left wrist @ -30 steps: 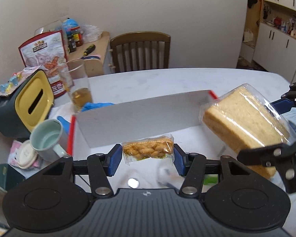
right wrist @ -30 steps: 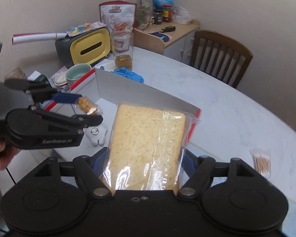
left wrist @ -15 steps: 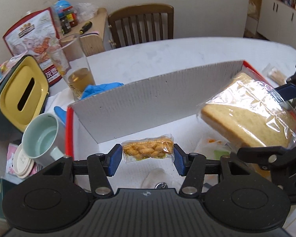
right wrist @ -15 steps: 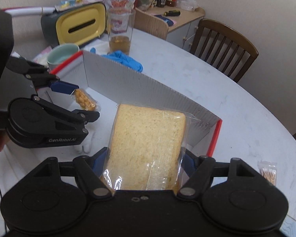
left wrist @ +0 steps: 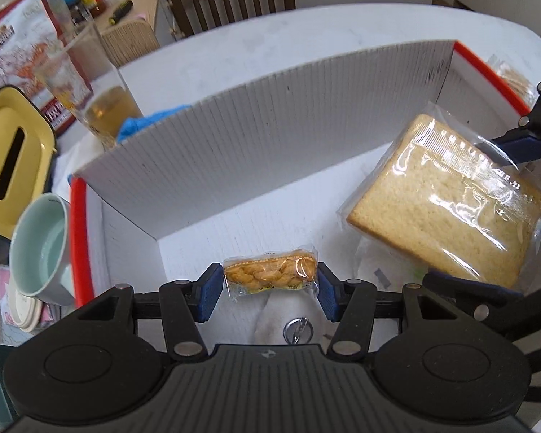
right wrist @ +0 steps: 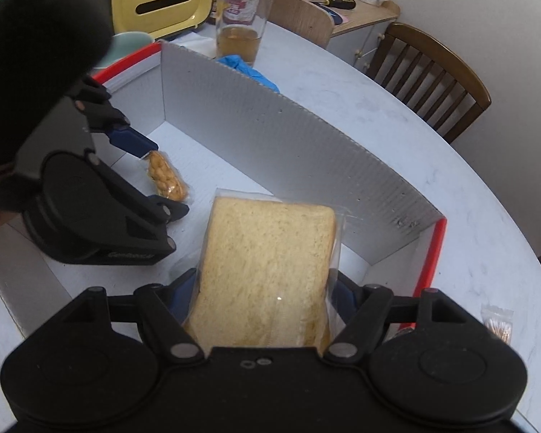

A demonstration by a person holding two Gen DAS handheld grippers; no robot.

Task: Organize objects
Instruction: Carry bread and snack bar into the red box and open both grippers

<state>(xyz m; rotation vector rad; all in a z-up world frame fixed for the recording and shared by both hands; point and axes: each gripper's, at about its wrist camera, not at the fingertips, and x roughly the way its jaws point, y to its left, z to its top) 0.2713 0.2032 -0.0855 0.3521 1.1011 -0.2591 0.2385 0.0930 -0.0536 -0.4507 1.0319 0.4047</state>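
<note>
Left gripper point(left wrist: 269, 290) jaws closed on a wrapped twisted pastry point(left wrist: 269, 276), held lengthwise between the blue pads above the floor of a white box point(left wrist: 277, 137). Right gripper point(right wrist: 265, 297) jaws clamped on a bagged bread slice point(right wrist: 267, 274), tilted inside the same box, right of the pastry. Beyond the box's tall far wall: a blue glove point(left wrist: 140, 124) and a glass of amber drink point(left wrist: 101, 104). Left of the left jaws, a pale green mug point(left wrist: 39, 245) on the counter point(left wrist: 306, 36).

left gripper point(right wrist: 162, 180) body — blurred "GenRobot.AI" lettering
</note>
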